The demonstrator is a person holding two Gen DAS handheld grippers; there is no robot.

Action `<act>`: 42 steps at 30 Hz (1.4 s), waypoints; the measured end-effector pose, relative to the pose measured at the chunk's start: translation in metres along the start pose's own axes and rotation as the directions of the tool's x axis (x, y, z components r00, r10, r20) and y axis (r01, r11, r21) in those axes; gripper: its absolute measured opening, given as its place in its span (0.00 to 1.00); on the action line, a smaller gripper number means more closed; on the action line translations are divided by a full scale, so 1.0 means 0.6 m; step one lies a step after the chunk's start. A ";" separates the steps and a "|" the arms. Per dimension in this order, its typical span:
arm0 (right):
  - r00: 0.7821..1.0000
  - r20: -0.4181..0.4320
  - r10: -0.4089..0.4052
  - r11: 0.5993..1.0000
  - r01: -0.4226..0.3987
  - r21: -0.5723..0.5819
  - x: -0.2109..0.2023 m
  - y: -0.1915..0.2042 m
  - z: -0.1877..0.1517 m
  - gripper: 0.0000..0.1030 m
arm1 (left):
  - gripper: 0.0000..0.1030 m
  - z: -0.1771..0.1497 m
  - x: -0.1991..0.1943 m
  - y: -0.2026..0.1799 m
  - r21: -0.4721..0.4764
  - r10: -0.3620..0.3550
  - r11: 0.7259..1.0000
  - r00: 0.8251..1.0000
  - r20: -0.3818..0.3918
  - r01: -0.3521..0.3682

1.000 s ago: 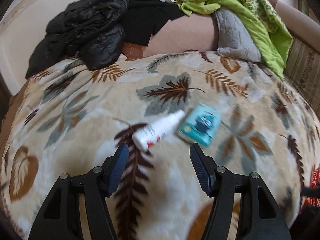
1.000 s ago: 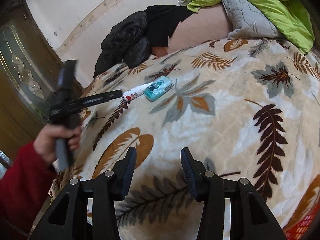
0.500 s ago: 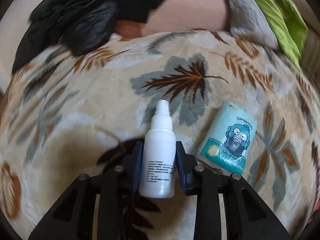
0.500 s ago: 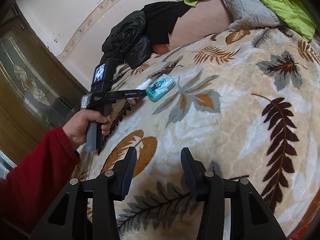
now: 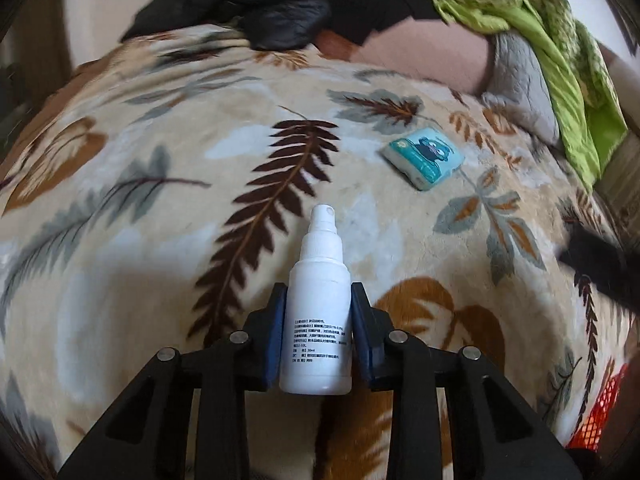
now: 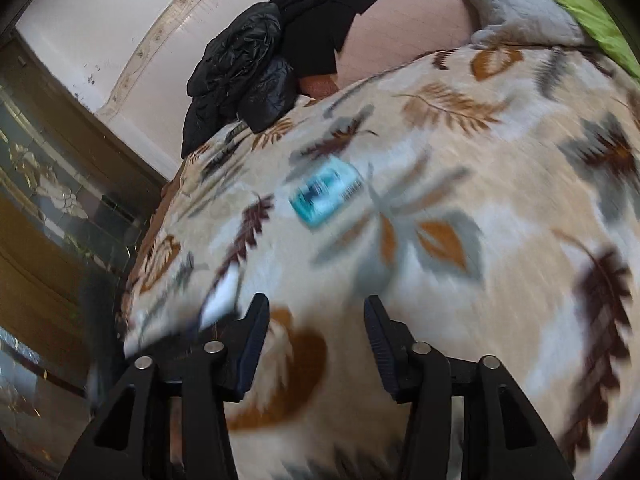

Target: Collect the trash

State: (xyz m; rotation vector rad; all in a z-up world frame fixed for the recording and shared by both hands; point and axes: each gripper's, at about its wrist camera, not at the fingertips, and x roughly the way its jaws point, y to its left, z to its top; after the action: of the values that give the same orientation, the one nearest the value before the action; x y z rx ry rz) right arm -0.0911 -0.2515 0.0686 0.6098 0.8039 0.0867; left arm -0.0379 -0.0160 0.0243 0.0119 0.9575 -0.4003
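left gripper (image 5: 319, 322): we hold it pinched on the white spray bottle (image 5: 318, 300), one pad on each side of the body, nozzle pointing to 12 o'clock along the fingers.
spray bottle position: clear of the bed blanket (image 5: 160, 220), which shows below and beyond it; in the right wrist view it is only a white blur at about 9 o'clock from the right gripper.
right gripper (image 6: 316, 340): we see its jaws spread and opening a little further, with nothing between them, only blanket.
tissue pack (image 6: 326, 192): lies flat on the blanket, at roughly 12 o'clock from the right gripper, well ahead of the fingertips.
tissue pack from the left: at about 1 o'clock (image 5: 424, 158), well apart from the bottle.
long axis: in the right wrist view the pack's long side runs from 8 o'clock to 2 o'clock, slanted across the line of the fingers.
nearer hand: we judge the free right gripper the one to take the pack, since the left is full.
what the move calls for: we judge a forward reach and a roll of the wrist so the pads meet the pack's short sides.
uncertain: motion blur hides the pack's edges.
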 end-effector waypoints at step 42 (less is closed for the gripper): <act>0.971 0.185 -0.151 0.938 0.199 -0.282 -0.092 0.062 -0.140 0.28 | 0.28 -0.033 -0.090 -0.005 0.021 -0.097 0.995 0.982 0.160 0.095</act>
State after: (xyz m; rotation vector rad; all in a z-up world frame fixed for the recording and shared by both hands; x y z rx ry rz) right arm -0.1828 -0.1970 0.0798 0.2521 0.6685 -0.0053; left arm -0.0821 0.0025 0.0565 -0.0539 0.7978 -0.4896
